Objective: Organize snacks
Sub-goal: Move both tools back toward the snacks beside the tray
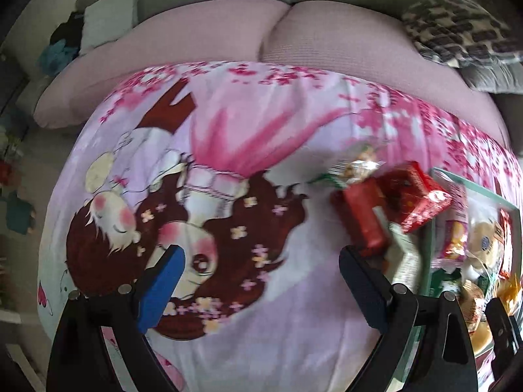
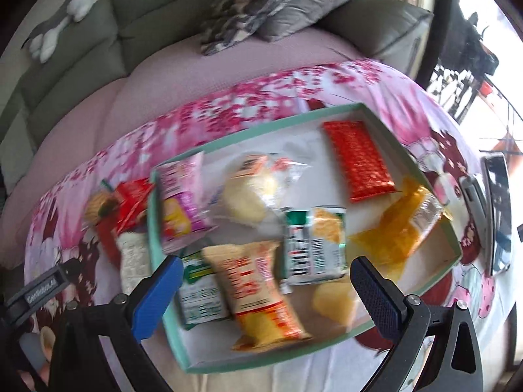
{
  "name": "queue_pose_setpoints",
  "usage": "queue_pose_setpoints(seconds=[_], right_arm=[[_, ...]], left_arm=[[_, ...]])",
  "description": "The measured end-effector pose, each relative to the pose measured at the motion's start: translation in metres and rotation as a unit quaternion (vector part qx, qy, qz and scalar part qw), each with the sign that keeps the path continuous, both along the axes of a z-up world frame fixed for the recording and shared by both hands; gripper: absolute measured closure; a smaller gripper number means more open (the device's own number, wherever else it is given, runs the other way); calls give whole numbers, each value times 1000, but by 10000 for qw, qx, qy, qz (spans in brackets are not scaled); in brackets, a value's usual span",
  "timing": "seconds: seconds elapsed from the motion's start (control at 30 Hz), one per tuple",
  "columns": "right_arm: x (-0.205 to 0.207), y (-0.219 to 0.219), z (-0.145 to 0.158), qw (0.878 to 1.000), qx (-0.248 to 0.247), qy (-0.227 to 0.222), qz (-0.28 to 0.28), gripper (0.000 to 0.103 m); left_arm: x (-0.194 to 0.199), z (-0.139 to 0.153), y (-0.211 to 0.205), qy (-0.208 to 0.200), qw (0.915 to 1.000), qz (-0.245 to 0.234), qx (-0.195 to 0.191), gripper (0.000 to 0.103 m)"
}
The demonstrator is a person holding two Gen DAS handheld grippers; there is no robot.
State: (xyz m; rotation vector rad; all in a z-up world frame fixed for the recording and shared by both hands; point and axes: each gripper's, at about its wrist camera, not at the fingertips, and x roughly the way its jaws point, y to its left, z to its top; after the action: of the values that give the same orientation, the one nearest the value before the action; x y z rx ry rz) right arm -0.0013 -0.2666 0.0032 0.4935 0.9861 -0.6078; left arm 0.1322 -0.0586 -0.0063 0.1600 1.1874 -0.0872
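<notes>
A: Landmark is the shallow mint-green cardboard tray [image 2: 336, 110] on the pink cartoon-print cloth [image 1: 228, 124]. What sits in it?

B: Right wrist view: long red foil bar [image 2: 358, 160] by the tray's far corner, orange clear-wrapped snack [image 2: 397, 228] against the tray's right wall, green-and-white packet [image 2: 315, 245] mid-tray, bun in clear wrap [image 2: 251, 192] just beyond it, pink pouch [image 2: 181, 196] leaning on the tray's left wall, yellow-orange packet [image 2: 258, 290] near the front wall, small green packet [image 2: 199, 290] beside that. All blurred, labels unreadable

A: Anything outside the tray?

B: Small heap just left of the tray's left wall: bright red carton [image 1: 416, 196], dark red bar [image 1: 362, 219], pale printed packet [image 1: 403, 258] touching the wall, clear-wrapped cookie pack [image 1: 356, 165] at the far end of the heap

A: Left gripper [image 1: 261, 281]?

B: Tongs spread wide, nothing between them, over bare cloth left of the tray; its right finger [image 1: 362, 287] overlaps the heap's near end, contact can't be judged

A: Right gripper [image 2: 264, 297]?

B: Also spread wide and holding nothing, above the tray's front half, straddling the yellow-orange packet

A: Background?

B: Pink-covered sofa seat [image 1: 327, 32] beyond the tray, patterned cushion [image 2: 248, 3] on it
</notes>
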Motion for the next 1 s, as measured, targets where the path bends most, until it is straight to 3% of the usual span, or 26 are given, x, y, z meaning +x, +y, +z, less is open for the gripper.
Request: queue_pose_setpoints(seconds=[0.33,0.77,1.0], right_arm=[[36,59,-7,9965,28,63,837,0],[50,66,-19,9951,-97,203,961,0],[56,75,-25,9935,-131,179,1117,8]], left_arm=[[12,-3,37,89,9991,369,-177,8],[22,-13,45,284,9985,296,-363,8],[24,-23,44,245,9996,143,81,8]])
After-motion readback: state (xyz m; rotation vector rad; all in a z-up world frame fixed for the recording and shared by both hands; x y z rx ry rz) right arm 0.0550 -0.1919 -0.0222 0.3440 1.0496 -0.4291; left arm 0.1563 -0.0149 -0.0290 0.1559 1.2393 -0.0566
